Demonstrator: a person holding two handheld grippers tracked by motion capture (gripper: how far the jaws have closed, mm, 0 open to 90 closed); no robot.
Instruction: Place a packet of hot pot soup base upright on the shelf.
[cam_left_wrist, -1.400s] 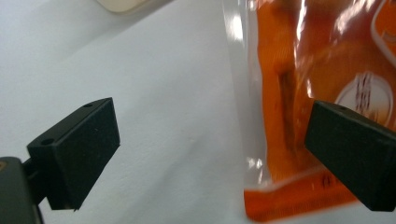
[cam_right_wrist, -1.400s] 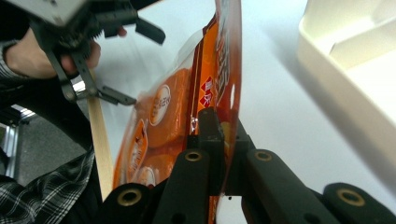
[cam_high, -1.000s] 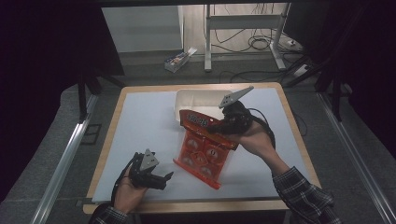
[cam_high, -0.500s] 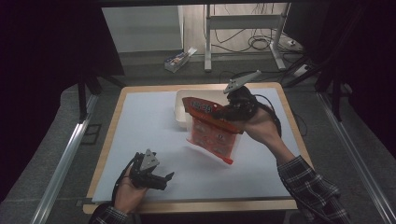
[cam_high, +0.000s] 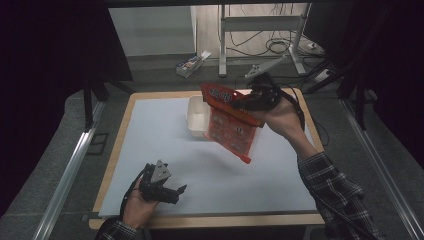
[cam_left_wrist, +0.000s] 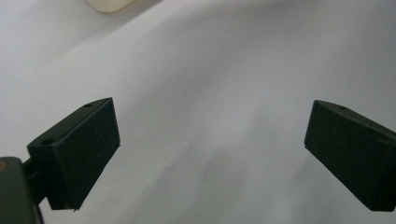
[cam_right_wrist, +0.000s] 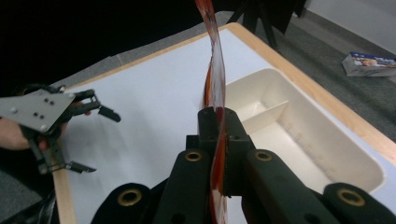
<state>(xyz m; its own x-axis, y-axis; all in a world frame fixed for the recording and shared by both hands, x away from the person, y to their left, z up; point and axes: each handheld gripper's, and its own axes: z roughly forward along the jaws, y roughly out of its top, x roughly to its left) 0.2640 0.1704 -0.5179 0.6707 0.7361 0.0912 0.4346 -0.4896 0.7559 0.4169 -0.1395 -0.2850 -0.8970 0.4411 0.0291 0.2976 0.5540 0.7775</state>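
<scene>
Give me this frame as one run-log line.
right hand-held gripper: shut on red packet, held above table beside white tray | left hand-held gripper: open, idle over white table sheet

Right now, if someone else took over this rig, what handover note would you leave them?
Right gripper: shut on the red packet, held in the air, hanging tilted above the near edge of the white tray.
Left gripper: open, holding nothing, low over the white table at the near left corner.
Done: the packet is lifted off the table and carried to the tray.
Left: probably lower the packet into the tray, which has a divider inside, then release. The left gripper seems not needed for that.
</scene>
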